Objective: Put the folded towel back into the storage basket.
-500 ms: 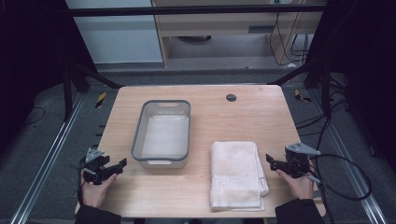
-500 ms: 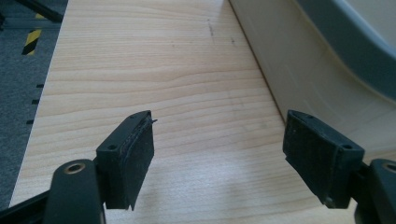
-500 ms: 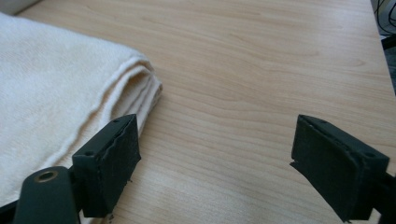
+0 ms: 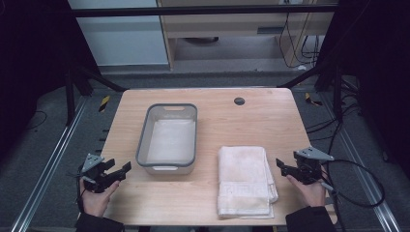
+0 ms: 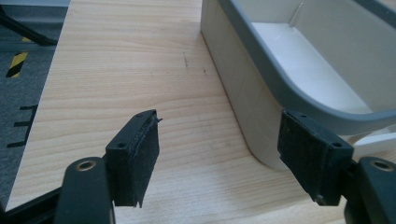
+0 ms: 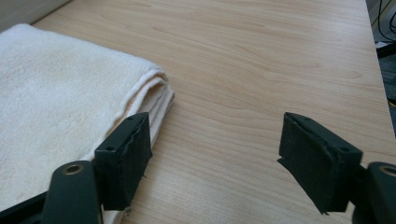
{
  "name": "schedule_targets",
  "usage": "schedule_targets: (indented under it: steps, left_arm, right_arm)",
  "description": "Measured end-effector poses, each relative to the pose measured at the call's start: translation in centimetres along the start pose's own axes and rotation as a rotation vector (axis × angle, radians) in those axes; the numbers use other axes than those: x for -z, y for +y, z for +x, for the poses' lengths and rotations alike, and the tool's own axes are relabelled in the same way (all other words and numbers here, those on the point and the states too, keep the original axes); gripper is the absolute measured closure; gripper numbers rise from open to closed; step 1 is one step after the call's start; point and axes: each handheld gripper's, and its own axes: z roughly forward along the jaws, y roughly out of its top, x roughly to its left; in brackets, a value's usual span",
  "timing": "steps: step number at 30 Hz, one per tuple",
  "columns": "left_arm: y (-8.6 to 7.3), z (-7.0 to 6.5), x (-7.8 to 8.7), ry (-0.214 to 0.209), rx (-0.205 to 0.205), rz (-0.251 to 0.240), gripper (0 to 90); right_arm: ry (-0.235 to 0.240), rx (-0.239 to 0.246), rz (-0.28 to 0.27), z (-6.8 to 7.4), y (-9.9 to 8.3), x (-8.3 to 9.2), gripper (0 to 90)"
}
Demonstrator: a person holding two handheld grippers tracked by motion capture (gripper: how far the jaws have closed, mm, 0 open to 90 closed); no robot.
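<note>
Flanking towel (image 4: 245, 180), right hand-held gripper (image 4: 286, 166) level

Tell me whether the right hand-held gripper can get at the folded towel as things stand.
Probably yes. The right hand-held gripper is open beside the folded towel, whose layered edge faces it across bare table, with nothing between.

On the table (image 4: 241, 121), the tub (image 4: 168, 138) sits left of the folded towel (image 4: 244, 179); your grippers flank them at the near corners.
</note>
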Motion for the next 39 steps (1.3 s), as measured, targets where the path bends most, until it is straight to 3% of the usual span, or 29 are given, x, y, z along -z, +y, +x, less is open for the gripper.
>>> schedule_targets:
  steps: [6,12,23,39]
  left_arm:
    - [0.6,-0.8,0.6,-0.025,-0.008,-0.036,30.8]
    - [1.1,-1.4,0.8,-0.049,-0.01,-0.04,31.9]
    - [1.9,-2.4,1.3,-0.084,-0.008,-0.057,35.3]
    - [3.8,-4.0,1.2,-0.104,-0.023,-0.095,35.5]
  right_arm:
    - [0.004,-0.007,-0.012,0.3,0.4,0.4,29.7]
    - [0.029,-0.036,-0.017,0.6,1.0,0.8,32.7]
    - [0.047,-0.022,-0.018,0.8,1.9,1.0,34.0]
    - [0.096,-0.029,-0.041,1.2,4.0,0.5,33.3]
